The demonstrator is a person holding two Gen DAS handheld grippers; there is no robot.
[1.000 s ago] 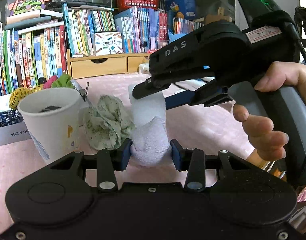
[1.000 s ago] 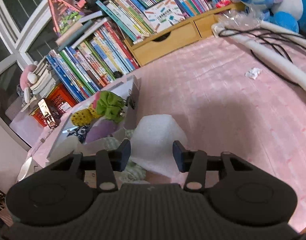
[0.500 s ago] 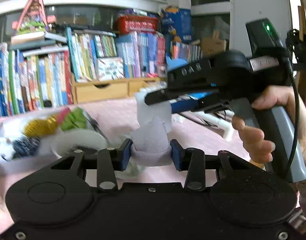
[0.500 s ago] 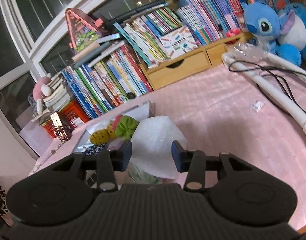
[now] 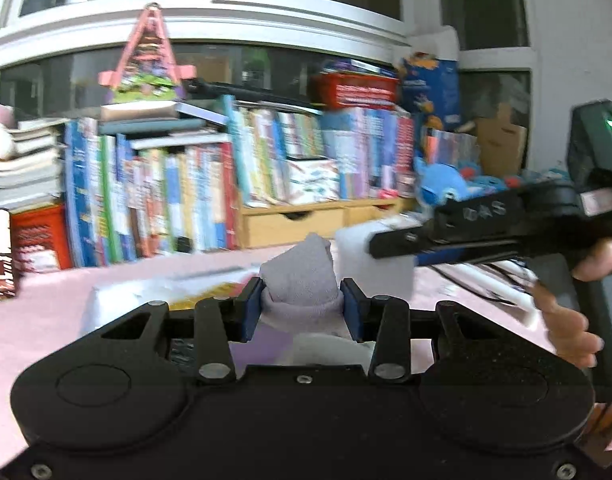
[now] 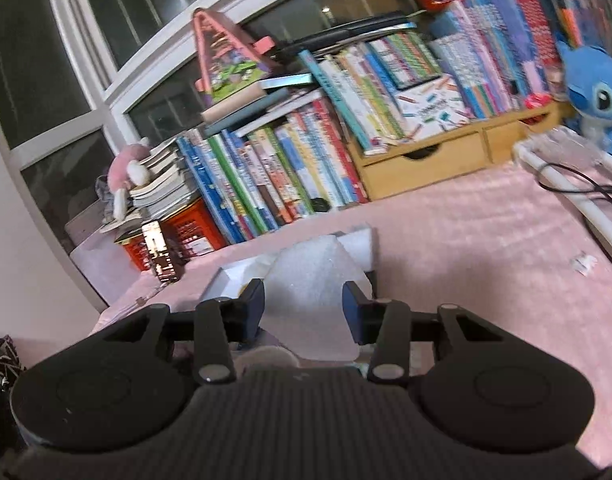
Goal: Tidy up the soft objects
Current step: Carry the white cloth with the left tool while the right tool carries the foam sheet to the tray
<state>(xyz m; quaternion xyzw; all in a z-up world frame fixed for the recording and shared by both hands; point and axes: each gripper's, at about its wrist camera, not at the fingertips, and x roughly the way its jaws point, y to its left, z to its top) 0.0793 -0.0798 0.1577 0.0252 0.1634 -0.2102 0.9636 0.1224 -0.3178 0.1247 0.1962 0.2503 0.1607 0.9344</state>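
Now | L claw (image 5: 301, 306) clamps grey sock (image 5: 299, 280) | R claw (image 6: 303, 306) clamps white foam (image 6: 310, 312) | body reads "DAS"

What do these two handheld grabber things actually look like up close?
Each is black plastic: two round housings, hinged links with silver screws, and blue pads on the fingers. The right gripper, seen side-on, bears pale lettering, a grey handle, a green light and a black cable.

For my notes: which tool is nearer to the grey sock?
Left. The left tool is shut on the grey sock; the right tool is beside it, gripping white foam.
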